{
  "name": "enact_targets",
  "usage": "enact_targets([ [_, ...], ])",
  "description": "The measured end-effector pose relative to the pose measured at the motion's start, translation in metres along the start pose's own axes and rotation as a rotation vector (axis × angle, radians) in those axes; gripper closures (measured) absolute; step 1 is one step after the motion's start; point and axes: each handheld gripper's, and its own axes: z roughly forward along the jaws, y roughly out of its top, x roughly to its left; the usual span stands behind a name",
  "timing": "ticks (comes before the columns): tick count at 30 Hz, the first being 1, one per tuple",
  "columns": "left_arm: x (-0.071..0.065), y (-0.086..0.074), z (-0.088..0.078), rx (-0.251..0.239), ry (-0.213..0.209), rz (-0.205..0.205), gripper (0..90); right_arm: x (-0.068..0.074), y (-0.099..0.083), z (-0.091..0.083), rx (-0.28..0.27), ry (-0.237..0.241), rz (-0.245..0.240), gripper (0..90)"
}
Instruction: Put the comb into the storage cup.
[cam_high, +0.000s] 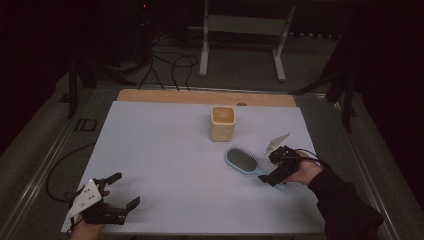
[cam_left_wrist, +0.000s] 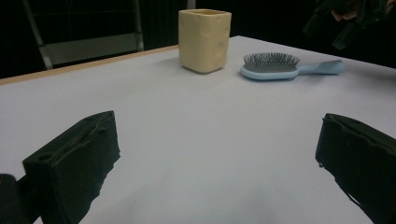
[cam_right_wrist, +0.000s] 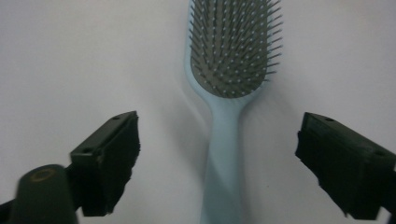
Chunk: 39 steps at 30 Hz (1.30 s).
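High view: one hairbrush (cam_high: 242, 161), one cup (cam_high: 222, 123).

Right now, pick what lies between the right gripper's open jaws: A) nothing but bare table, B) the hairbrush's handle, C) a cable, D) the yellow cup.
B: in the right gripper view, the pale blue hairbrush runs its handle down between the two spread jaws of the right gripper, bristles up, untouched.
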Motion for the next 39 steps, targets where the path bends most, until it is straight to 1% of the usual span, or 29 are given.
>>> enact_targets([
  [3, 0.0, 0.0, 0.0, 0.001, -0.001, 0.0, 0.0, 0.0, 0.002, 0.005, 0.018, 0.016, 0.001, 9.3],
  [5, 0.0, 0.0, 0.0, 0.001, -0.002, 0.0, 0.0, -0.001, 0.004, 0.009, 0.033, 0.016, 0.002, 9.3],
  [8, 0.0, 0.0, 0.0, 0.0, -0.004, -0.002, 0.0, -0.001, 0.006, 0.015, 0.049, 0.014, -0.007, 9.2],
  [9, 0.0, 0.0, 0.0, 0.0, -0.004, -0.002, 0.0, 0.0, 0.007, 0.017, 0.066, 0.018, -0.009, 8.9],
  [10, 0.0, 0.0, 0.0, 0.001, -0.004, -0.002, 0.0, -0.001, 0.008, 0.018, 0.069, 0.016, -0.021, 8.9],
  [11, 0.0, 0.0, 0.0, 0.001, -0.004, -0.002, 0.0, -0.001, 0.008, 0.02, 0.075, 0.016, -0.015, 8.9],
  [12, 0.0, 0.0, 0.0, 0.002, -0.005, -0.002, 0.0, -0.002, 0.008, 0.022, 0.078, 0.024, -0.029, 8.9],
  [14, 0.0, 0.0, 0.0, 0.002, -0.006, -0.002, 0.0, 0.0, 0.01, 0.024, 0.099, 0.013, -0.004, 9.0],
  [15, 0.0, 0.0, 0.0, 0.003, -0.006, -0.002, 0.0, -0.001, 0.01, 0.025, 0.102, 0.015, -0.01, 9.0],
  [19, 0.001, 0.0, 0.0, -0.002, -0.007, -0.005, 0.0, -0.001, 0.012, 0.029, 0.124, 0.014, -0.004, 9.1],
  [22, 0.001, 0.0, 0.0, -0.003, -0.006, -0.006, 0.0, -0.004, 0.012, 0.033, 0.143, 0.02, 0.003, 11.5],
  [25, 0.001, -0.001, 0.0, 0.0, -0.007, -0.004, 0.0, -0.003, 0.013, 0.037, 0.154, 0.013, 0.005, 14.0],
  [29, 0.001, -0.001, 0.0, 0.0, -0.007, -0.004, 0.0, -0.003, 0.015, 0.041, 0.196, 0.005, 0.006, 18.4],
  [30, 0.001, -0.001, 0.0, 0.0, -0.007, -0.004, 0.0, -0.003, 0.015, 0.041, 0.196, 0.005, 0.006, 18.4],
  [31, 0.001, -0.001, 0.0, 0.0, -0.008, -0.007, 0.0, -0.004, 0.016, 0.045, 0.223, -0.011, 0.016, 22.4],
  [32, 0.001, -0.001, 0.0, 0.0, -0.008, -0.007, 0.0, -0.004, 0.016, 0.045, 0.223, -0.011, 0.016, 22.4],
  [33, 0.001, -0.001, 0.001, 0.0, -0.009, -0.007, 0.0, -0.005, 0.016, 0.047, 0.234, -0.018, 0.008, 25.4],
  [35, 0.001, -0.001, 0.0, 0.001, -0.009, -0.006, 0.0, -0.004, 0.017, 0.048, 0.24, -0.018, 0.016, 26.7],
  [36, 0.001, -0.001, 0.0, 0.0, -0.009, -0.006, 0.0, -0.005, 0.017, 0.05, 0.243, -0.023, 0.011, 32.3],
  [38, 0.001, -0.001, 0.0, -0.001, -0.008, -0.008, 0.0, -0.004, 0.018, 0.05, 0.247, -0.022, 0.013, 33.8],
  [39, 0.001, -0.001, 0.0, 0.0, -0.008, -0.008, 0.0, -0.005, 0.018, 0.051, 0.252, -0.012, 0.018, 36.0],
])
